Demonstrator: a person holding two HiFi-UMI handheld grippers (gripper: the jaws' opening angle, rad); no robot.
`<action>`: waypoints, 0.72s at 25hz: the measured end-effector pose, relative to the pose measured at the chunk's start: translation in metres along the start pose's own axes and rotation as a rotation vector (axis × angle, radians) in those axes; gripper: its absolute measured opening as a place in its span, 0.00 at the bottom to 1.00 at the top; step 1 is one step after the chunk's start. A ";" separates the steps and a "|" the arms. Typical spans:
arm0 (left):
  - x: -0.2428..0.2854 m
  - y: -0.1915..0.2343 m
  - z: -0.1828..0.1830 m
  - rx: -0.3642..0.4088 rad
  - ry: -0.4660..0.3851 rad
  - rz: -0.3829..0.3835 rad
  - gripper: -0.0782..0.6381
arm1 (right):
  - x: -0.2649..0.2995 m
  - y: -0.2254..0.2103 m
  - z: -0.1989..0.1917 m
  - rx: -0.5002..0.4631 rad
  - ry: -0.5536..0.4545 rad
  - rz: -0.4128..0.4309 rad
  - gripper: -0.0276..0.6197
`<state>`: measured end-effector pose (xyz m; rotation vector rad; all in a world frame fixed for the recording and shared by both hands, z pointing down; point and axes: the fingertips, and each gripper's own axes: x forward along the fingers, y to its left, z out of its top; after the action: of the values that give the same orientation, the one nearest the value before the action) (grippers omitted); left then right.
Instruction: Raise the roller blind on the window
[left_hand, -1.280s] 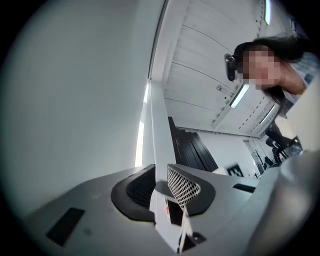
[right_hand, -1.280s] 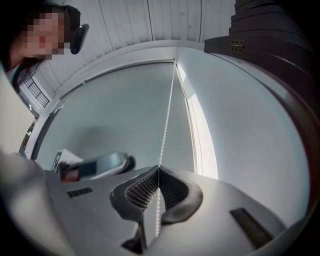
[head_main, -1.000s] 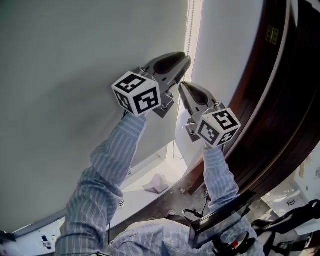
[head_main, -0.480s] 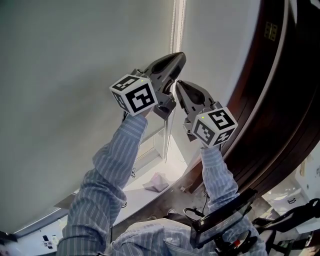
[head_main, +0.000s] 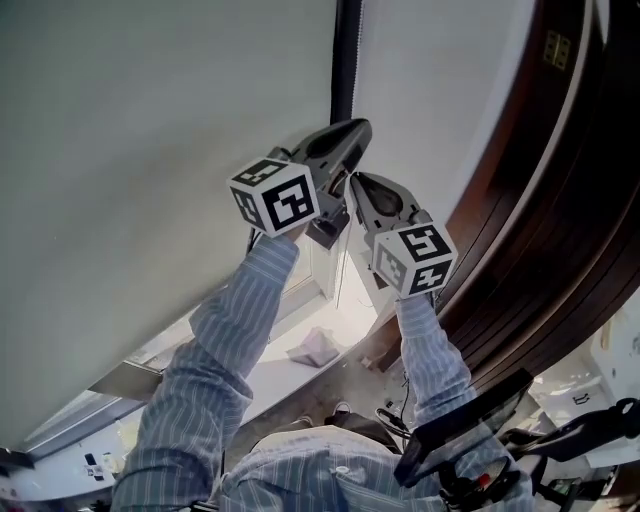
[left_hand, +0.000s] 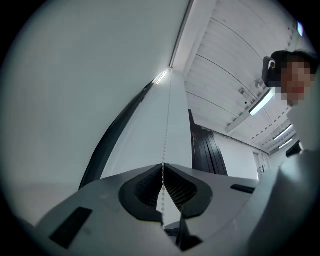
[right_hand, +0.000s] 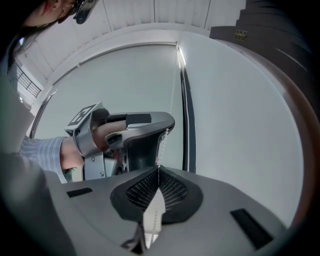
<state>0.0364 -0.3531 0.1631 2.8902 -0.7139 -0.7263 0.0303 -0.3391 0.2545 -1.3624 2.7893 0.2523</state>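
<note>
Matt cloth blind (head_main: 150, 150), glossy dark wooden frame (head_main: 540, 230).

The bead chain (left_hand: 167, 115) hangs at the upright gap between the roller blind (head_main: 150, 150) on the left and a second panel (head_main: 430, 90) on the right. The left gripper (head_main: 360, 130) sits on the chain directly above the right gripper (head_main: 358, 182). The chain passes between both pairs of jaws, the left pair having just closed. A wooden frame (head_main: 540, 220) stands right of the panel. Below, a cloth (head_main: 315, 348) lies on the sill (head_main: 270, 375).
</note>
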 end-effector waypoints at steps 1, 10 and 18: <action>-0.007 0.004 -0.016 -0.025 0.016 0.009 0.13 | -0.001 0.002 -0.017 0.006 0.025 -0.004 0.05; -0.091 0.028 -0.184 -0.171 0.135 0.097 0.12 | -0.029 0.035 -0.192 0.036 0.277 -0.068 0.05; -0.133 0.032 -0.260 -0.168 0.244 0.189 0.12 | -0.046 0.057 -0.280 0.100 0.450 -0.062 0.05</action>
<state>0.0401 -0.3308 0.4558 2.6512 -0.8347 -0.3827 0.0270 -0.3130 0.5429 -1.6534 3.0401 -0.2235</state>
